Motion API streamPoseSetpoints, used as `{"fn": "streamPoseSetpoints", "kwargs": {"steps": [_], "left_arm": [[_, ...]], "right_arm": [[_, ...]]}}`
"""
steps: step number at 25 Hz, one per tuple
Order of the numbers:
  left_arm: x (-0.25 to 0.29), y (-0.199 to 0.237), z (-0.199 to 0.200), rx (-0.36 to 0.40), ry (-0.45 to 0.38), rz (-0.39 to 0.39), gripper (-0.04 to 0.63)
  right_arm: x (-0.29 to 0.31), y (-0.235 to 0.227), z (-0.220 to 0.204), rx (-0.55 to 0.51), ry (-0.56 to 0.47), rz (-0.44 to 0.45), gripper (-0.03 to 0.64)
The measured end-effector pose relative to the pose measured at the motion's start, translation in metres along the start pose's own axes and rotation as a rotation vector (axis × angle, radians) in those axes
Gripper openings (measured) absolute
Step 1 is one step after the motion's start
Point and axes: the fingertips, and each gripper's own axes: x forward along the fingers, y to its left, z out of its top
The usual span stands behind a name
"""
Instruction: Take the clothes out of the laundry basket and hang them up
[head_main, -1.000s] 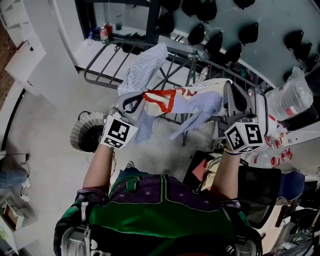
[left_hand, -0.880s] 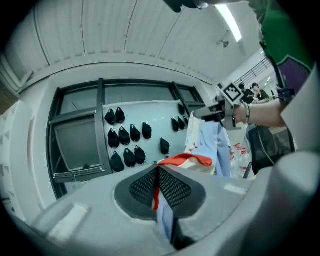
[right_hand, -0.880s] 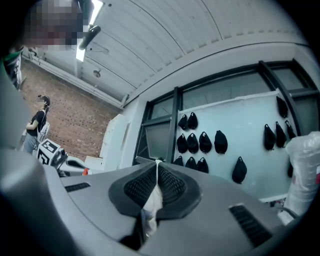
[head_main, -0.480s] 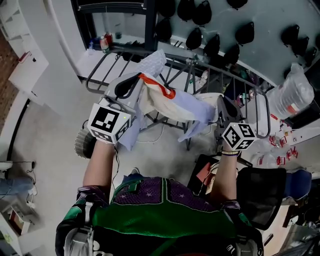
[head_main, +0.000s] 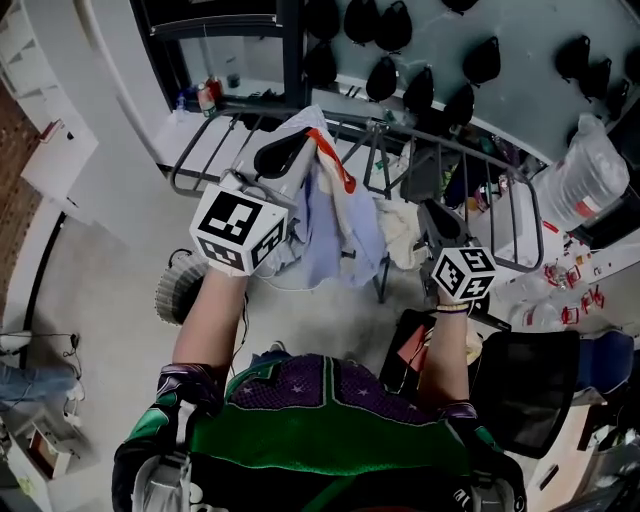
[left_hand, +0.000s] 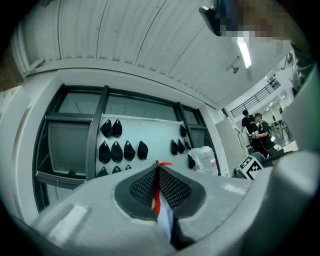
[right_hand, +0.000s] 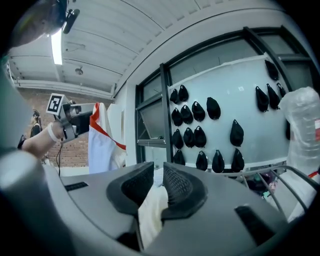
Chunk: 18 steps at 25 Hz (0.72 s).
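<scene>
My left gripper (head_main: 296, 156) is raised and shut on a pale blue and white garment (head_main: 335, 215) with a red-orange trim (head_main: 336, 172). The garment hangs down from it over the drying rack (head_main: 505, 205). The left gripper view shows the pads (left_hand: 172, 187) closed on the trim and white cloth (left_hand: 163, 220). My right gripper (head_main: 436, 215) is lower, on the right. Its jaws are opening, and a fold of cream cloth (right_hand: 150, 215) lies loosely between them. More cream cloth (head_main: 400, 232) rests beside it on the rack. In the right gripper view the left gripper (right_hand: 75, 117) holds the garment (right_hand: 102, 145) up.
A round ribbed basket (head_main: 172, 292) stands on the floor behind my left arm. A big clear bottle (head_main: 580, 180) and a black chair (head_main: 525, 380) are at the right. Black pouches (head_main: 400, 60) hang on the wall behind the rack. People (left_hand: 257, 132) stand far off.
The left gripper rose and moved toward the middle with the garment, which went from stretched between both grippers to hanging from the left. The right gripper sank a little and its jaws have parted.
</scene>
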Motion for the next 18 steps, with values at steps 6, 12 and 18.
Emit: {"fn": "streamPoseSetpoints", "kwargs": {"steps": [6,12,18], "left_arm": [[0.024,-0.026,-0.017,-0.029,0.056,-0.043,0.018],[0.035,-0.05,-0.035,-0.037,0.092,-0.08,0.018],[0.032,-0.037,-0.027,-0.041,0.07,-0.039,0.018]], "right_arm": [[-0.003,0.033,0.012,-0.043,-0.031,0.112,0.091],[0.012,0.099,-0.015,-0.067,0.017,0.305,0.118],[0.021,0.129,-0.036,-0.085,0.075,0.41,0.159]]}}
